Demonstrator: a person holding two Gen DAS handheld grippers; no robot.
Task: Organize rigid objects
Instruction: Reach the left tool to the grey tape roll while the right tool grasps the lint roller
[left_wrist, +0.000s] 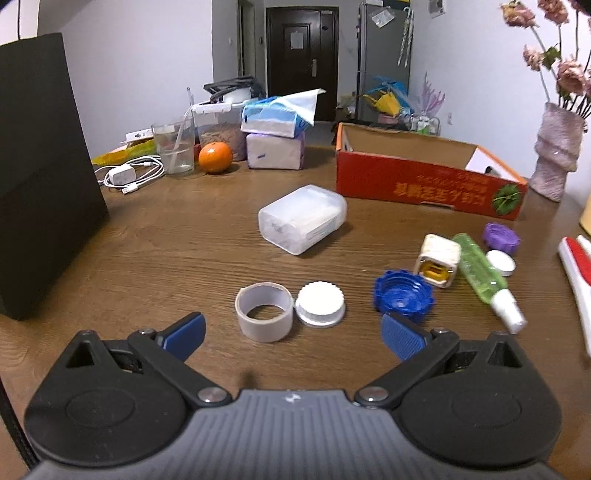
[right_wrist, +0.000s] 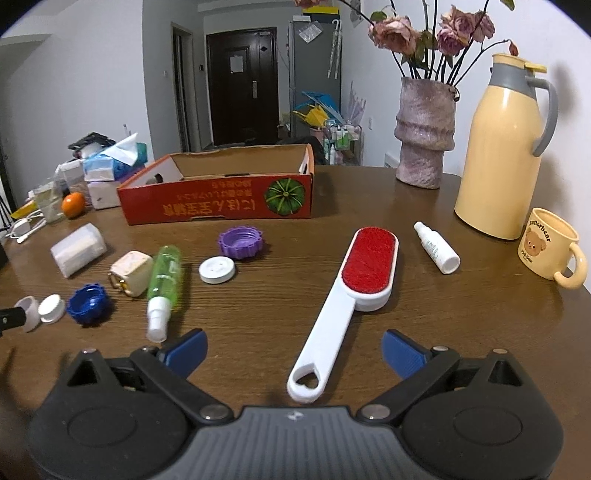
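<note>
Across the wooden desk (left_wrist: 184, 240) small rigid things lie scattered in front of a red cardboard box (left_wrist: 424, 181) that stands open at the far side. Just ahead of the left gripper (left_wrist: 293, 334), whose fingers are spread wide and hold nothing, a tape roll (left_wrist: 264, 312) touches a white cap (left_wrist: 320, 303); a blue cap (left_wrist: 403, 295) lies just beside the right-hand finger. Between these and the box lies a clear plastic case (left_wrist: 303, 218) on its side, and off to the right a cream block (left_wrist: 439, 264), a green spray bottle (left_wrist: 482, 273), a white disc (left_wrist: 500, 262) and a purple cap (left_wrist: 501, 238) crowd together. The right gripper (right_wrist: 293, 349) also has its fingers wide apart and empty, with the handle of a red lint brush (right_wrist: 354, 284) lying between them. A small white bottle (right_wrist: 436, 246), a yellow mug (right_wrist: 550, 248), a thermos jug (right_wrist: 506, 147) and a vase (right_wrist: 424, 133) stand further right.
</note>
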